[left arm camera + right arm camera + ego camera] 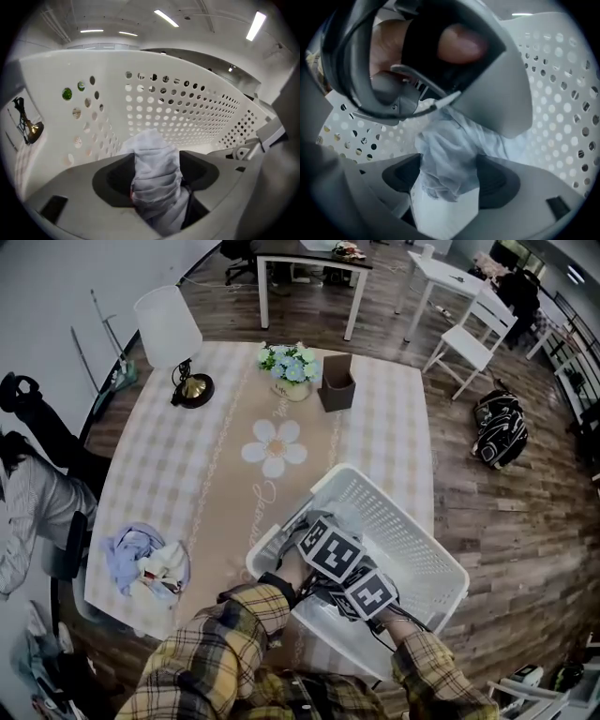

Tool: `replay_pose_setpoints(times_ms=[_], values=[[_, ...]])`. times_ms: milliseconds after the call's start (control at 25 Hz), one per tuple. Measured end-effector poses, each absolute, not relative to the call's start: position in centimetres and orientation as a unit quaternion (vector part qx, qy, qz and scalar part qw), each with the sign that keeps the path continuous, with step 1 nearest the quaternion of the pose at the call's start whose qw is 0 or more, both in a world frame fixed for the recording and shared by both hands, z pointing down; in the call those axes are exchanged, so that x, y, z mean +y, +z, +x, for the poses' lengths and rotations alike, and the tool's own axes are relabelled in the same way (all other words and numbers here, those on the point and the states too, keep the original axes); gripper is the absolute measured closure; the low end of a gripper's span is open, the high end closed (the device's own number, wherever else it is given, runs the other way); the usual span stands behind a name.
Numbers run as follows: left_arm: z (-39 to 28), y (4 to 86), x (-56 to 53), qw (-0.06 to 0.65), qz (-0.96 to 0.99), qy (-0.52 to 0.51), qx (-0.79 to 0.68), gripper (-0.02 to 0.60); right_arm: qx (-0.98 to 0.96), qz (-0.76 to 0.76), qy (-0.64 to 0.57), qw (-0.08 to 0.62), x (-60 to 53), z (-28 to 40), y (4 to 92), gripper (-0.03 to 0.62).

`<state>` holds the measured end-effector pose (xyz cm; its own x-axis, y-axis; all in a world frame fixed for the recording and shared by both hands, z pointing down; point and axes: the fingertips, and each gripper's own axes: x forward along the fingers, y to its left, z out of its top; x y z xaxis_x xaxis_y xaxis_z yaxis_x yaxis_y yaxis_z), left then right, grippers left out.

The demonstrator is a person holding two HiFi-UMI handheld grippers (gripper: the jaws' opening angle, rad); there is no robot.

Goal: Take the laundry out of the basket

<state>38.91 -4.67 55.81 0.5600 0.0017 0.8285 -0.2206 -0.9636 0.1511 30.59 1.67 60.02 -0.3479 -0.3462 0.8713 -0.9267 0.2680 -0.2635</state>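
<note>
yellow-and-dark plaid flannel sleeves (246,620), and each grey tool (154,187) bears a black-and-white marker cube (330,552).

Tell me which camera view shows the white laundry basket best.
The head view: the whole basket shows there, standing on the checked table at a corner. The left gripper view shows only its perforated inner wall; the right gripper view shows only bits of that wall behind pale cloth.

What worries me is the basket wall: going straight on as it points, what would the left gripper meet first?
The left gripper would meet the pale cloth first, bunched between its open jaws. Behind that comes the perforated wall of the basket; how far off is unclear.
</note>
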Motion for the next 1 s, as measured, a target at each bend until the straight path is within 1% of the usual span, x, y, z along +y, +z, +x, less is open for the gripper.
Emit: replay_pose_setpoints(times_ms=[40, 80, 120, 160, 320, 440, 520, 600, 680, 840, 1000], values=[[38.8, 56.3, -4.7, 0.117, 0.872, 0.47, -0.063, 0.241, -0.712, 0.446, 0.405, 0.361, 1.7, 30.6, 60.4, 0.192], [38.6, 56.7, -4.7, 0.115, 0.869, 0.476, -0.064, 0.257, -0.71, 0.446, 0.402, 0.367, 1.7, 30.6, 60.7, 0.192], [38.5, 57.1, -4.8, 0.113, 0.866, 0.483, -0.066, 0.297, -0.71, 0.446, 0.4, 0.37, 1.6, 30.7, 60.9, 0.192], [38.3, 57.4, -4.9, 0.111, 0.862, 0.49, -0.067, 0.324, -0.711, 0.445, 0.397, 0.373, 1.6, 30.6, 60.9, 0.194], [37.9, 58.4, -4.7, 0.107, 0.851, 0.509, -0.067, 0.334, -0.711, 0.446, 0.379, 0.389, 1.8, 30.9, 61.9, 0.217], [37.7, 58.5, -4.7, 0.108, 0.848, 0.514, -0.065, 0.342, -0.711, 0.452, 0.362, 0.4, 1.5, 31.2, 62.3, 0.27], [37.5, 58.6, -4.7, 0.103, 0.847, 0.519, -0.061, 0.352, -0.709, 0.451, 0.363, 0.403, 1.4, 31.4, 62.1, 0.331], [37.4, 58.6, -4.6, 0.093, 0.845, 0.524, -0.052, 0.374, -0.708, 0.45, 0.367, 0.402, 1.4, 31.6, 61.9, 0.386], [37.4, 58.5, -4.5, 0.081, 0.844, 0.528, -0.042, 0.412, -0.704, 0.451, 0.368, 0.407, 1.4, 32.0, 61.2, 0.419], [37.6, 57.7, -4.6, 0.057, 0.848, 0.526, -0.031, 0.485, -0.698, 0.457, 0.376, 0.403, 1.5, 32.4, 60.4, 0.458], [37.6, 56.5, -4.6, 0.044, 0.854, 0.517, -0.027, 0.502, -0.694, 0.468, 0.379, 0.394, 1.6, 32.5, 59.6, 0.472]])
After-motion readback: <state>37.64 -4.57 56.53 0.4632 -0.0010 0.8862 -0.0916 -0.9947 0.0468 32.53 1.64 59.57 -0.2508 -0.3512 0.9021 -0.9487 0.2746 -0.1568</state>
